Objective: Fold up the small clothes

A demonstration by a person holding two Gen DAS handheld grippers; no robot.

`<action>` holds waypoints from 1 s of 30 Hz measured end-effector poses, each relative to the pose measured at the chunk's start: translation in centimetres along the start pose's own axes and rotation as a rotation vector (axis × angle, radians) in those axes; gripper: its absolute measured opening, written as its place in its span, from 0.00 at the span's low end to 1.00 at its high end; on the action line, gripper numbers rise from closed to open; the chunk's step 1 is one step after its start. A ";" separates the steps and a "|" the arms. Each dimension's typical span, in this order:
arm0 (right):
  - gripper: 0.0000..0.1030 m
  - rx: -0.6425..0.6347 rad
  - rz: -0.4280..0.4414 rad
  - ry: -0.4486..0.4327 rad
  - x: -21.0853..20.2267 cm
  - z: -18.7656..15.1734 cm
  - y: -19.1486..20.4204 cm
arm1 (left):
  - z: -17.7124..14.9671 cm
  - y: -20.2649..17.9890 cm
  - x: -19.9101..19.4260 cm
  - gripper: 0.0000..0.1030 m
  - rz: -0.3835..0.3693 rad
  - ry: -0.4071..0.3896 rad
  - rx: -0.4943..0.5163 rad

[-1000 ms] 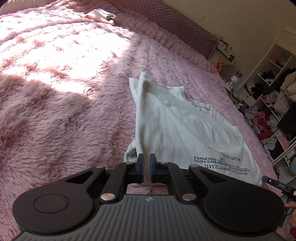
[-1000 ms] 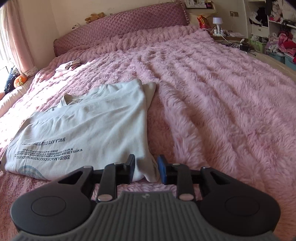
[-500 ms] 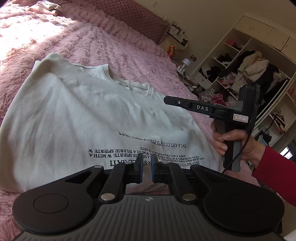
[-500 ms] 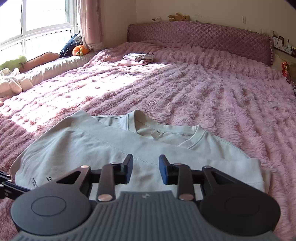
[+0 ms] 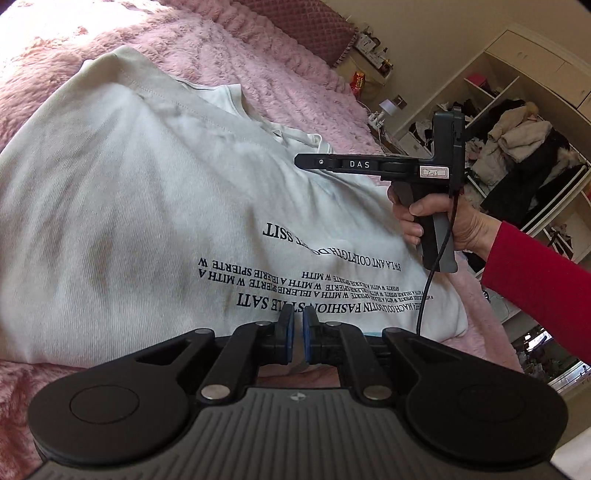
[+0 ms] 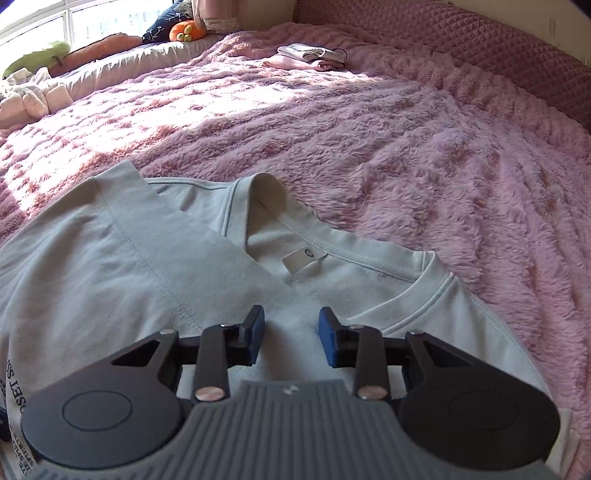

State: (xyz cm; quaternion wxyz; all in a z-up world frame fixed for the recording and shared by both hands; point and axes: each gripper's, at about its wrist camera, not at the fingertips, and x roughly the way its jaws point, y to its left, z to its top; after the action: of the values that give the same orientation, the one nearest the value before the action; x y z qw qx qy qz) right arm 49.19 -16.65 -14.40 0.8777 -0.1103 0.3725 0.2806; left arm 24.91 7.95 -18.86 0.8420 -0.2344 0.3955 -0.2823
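Observation:
A white T-shirt (image 5: 147, 203) with black lettering lies on the pink fluffy bedspread (image 5: 280, 81), one side folded over its middle. My left gripper (image 5: 297, 332) sits at the hem below the lettering. Its jaws are nearly together and opening slightly, with a strip of hem between the pads. The right gripper (image 6: 291, 321) hovers over the shirt (image 6: 129, 277) just below the collar (image 6: 332, 254). Its jaws are apart and closing, with only flat cloth under them. In the left wrist view the right gripper (image 5: 300, 161) points left above the shirt, held by a hand (image 5: 454, 221).
A small pile of folded clothes (image 6: 310, 55) lies far up the bed near the quilted headboard (image 6: 480, 48). Stuffed toys (image 6: 184, 31) line the window ledge. Open shelves crammed with clothes (image 5: 517, 147) stand beyond the bed's right side. A red sleeve (image 5: 535, 280) reaches in.
The left gripper swung right along the hem and lower over the lettering. The right gripper left the shirt's lower corner, rolled, and travelled up to the collar end.

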 end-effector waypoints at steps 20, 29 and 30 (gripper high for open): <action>0.13 0.044 -0.082 -0.121 -1.9 0.2 1.1 | 2.5 -1.0 -2.1 0.20 -0.036 -0.110 0.001; 0.10 -0.031 -0.062 -0.007 -3.8 -2.8 3.5 | 6.9 2.7 0.5 0.26 0.109 -0.157 -0.092; 0.08 -0.003 -0.076 0.012 -3.4 -3.1 2.9 | 7.0 3.3 0.7 0.23 0.123 -0.151 -0.103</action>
State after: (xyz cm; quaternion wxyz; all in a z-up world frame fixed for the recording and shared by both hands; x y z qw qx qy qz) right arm 43.74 -16.96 -14.08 0.8853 -0.1273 0.3729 0.2472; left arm 31.81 11.09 -17.28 0.8719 -0.2734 0.3586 -0.1907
